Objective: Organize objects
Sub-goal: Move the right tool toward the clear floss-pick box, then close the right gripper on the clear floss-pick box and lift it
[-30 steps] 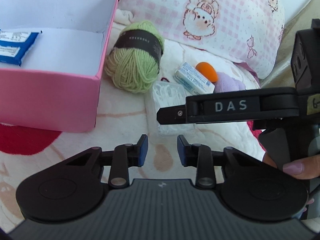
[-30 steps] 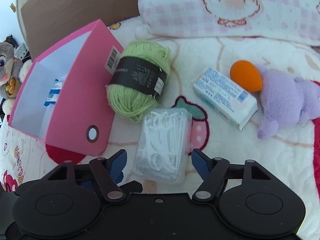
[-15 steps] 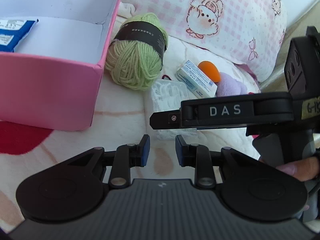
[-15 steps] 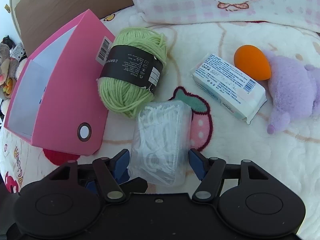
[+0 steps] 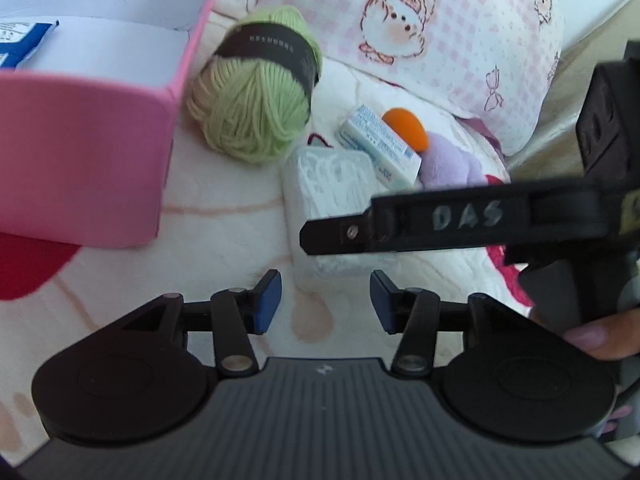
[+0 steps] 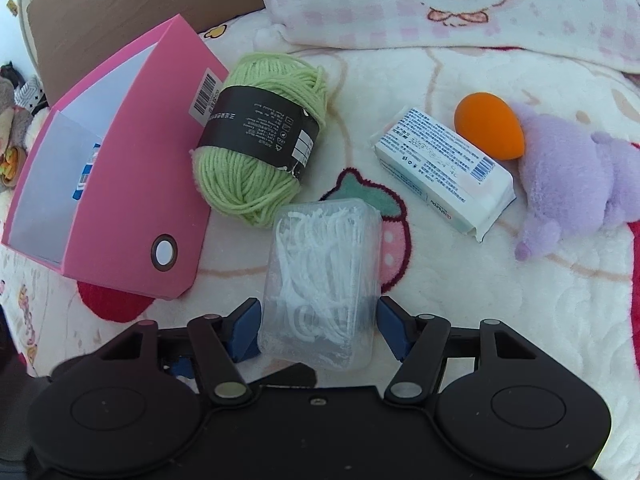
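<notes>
We are working on a bed covered by a cream quilted blanket (image 6: 460,280), with a pink-checked pillow (image 6: 460,4) at its head. On the blanket the largest task thing is the pink box (image 6: 132,200), open-topped, with a blue-and-white packet (image 5: 16,42) already lying inside it. Just beside the box is the green yarn ball (image 6: 260,140), then, farther to the right in the right wrist view, a purple plush toy (image 6: 576,184), a white wipes pack (image 6: 444,168) and an orange sponge (image 6: 490,124) touching the plush.

The clear floss-pick box (image 6: 320,280) lies in front of the yarn, and the right tool (image 6: 318,330) straddles its near end. Compared with a second ago that tool's jaws have narrowed and now sit against both sides of the box; we judge it clamped, though the box rests on the blanket, not yet lifted.

The left tool (image 5: 325,300) has just been opening: its blue pads, nearly together half a second ago, now stand apart with nothing between them. We read this as the floss box being next for the pink box, and the left tool readying for another item.
</notes>
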